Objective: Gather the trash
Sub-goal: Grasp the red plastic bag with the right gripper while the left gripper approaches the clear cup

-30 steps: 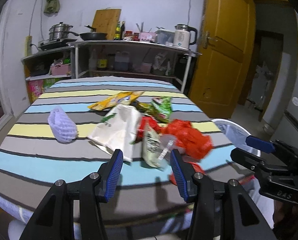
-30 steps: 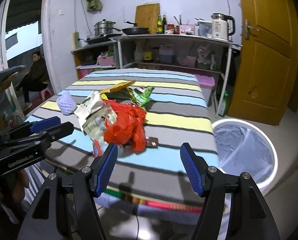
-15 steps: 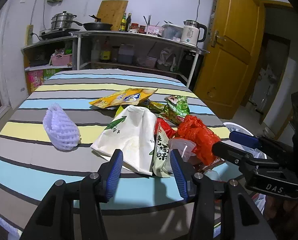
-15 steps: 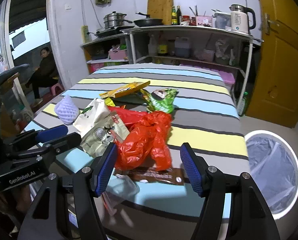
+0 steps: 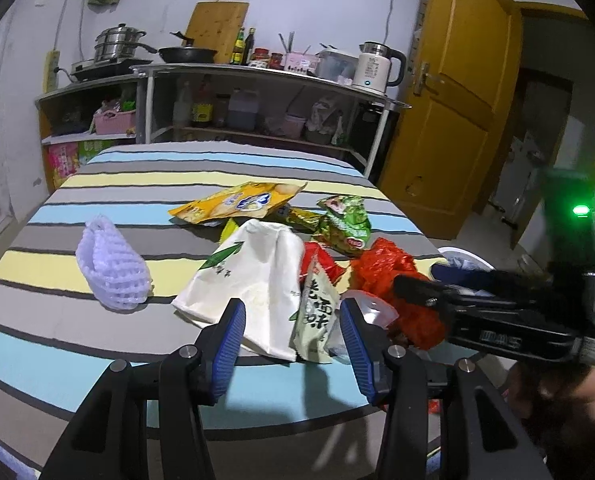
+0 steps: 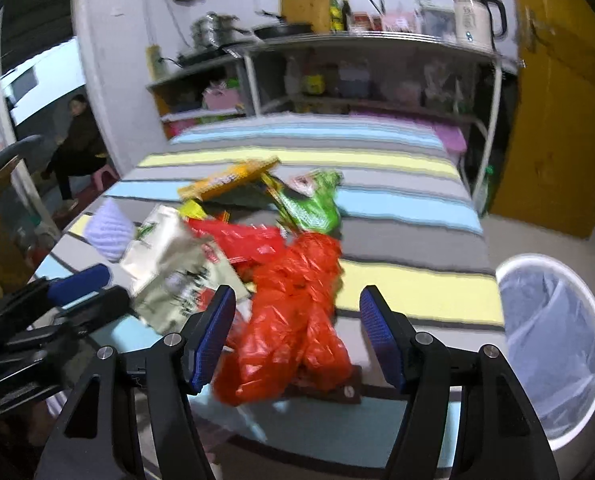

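A heap of trash lies on the striped table [image 5: 97, 184]: a white paper bag [image 5: 253, 280], a pale snack packet [image 5: 317, 316], a red plastic bag [image 5: 393, 272], a green wrapper [image 5: 343, 222], a yellow chip bag [image 5: 237, 202] and a white foam net [image 5: 111, 272]. My left gripper [image 5: 291, 346] is open, its jaws just before the white bag and snack packet. My right gripper [image 6: 297, 336] is open with the red plastic bag [image 6: 293, 316] between its jaws. The white-lined trash bin [image 6: 553, 344] stands on the floor to the right of the table.
A shelf unit [image 5: 257, 92] with pots, bottles and a kettle [image 5: 377, 66] stands behind the table. A yellow door [image 5: 457, 112] is at the right. A person [image 6: 77, 140] sits far left in the right wrist view.
Both grippers have moved forward over the table toward the trash heap. The right gripper now straddles the red bag; the left is close to the white bag. Both stayed open.
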`<state>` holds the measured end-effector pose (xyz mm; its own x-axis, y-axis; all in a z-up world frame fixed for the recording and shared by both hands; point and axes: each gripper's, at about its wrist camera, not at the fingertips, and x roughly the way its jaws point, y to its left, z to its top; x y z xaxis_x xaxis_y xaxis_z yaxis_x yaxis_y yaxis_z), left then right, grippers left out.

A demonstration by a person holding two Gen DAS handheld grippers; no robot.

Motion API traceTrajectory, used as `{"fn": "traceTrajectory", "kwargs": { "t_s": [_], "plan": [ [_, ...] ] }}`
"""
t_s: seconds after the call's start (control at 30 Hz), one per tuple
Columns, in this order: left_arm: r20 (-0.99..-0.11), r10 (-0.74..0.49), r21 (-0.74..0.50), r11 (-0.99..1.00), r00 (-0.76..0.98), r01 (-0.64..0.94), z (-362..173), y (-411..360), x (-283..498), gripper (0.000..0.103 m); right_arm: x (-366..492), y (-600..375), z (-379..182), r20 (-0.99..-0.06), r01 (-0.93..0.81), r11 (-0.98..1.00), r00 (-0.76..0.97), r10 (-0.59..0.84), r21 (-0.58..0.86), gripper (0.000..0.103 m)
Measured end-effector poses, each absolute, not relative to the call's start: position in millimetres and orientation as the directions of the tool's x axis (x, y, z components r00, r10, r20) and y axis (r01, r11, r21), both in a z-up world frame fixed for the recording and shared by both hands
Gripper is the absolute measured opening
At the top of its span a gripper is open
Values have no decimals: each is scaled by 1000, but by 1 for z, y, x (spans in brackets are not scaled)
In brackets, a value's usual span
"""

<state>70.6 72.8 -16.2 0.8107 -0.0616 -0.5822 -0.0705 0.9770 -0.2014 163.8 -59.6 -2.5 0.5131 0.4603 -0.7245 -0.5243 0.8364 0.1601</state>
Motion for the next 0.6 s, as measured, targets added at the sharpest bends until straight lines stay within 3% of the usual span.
{"fn": "traceTrajectory", "kwargs": {
  "t_s": [0.03, 0.13, 0.6],
  "plan": [
    [-580, -68, -199, 978, 812, -60, -15, 71, 71, 48, 166, -60, -7, -736, -526, 829, 482, 475, 190, 44],
    [-578, -83, -191, 981, 812, -37, -14, 65, 73, 48, 167, -63, -6, -730, -531, 824, 481, 486, 199, 39],
    [-663, -182, -161, 982, 726, 99, -42, 39, 118, 48, 166, -115, 20, -666, -460, 852, 556, 497, 251, 37]
  ]
}}
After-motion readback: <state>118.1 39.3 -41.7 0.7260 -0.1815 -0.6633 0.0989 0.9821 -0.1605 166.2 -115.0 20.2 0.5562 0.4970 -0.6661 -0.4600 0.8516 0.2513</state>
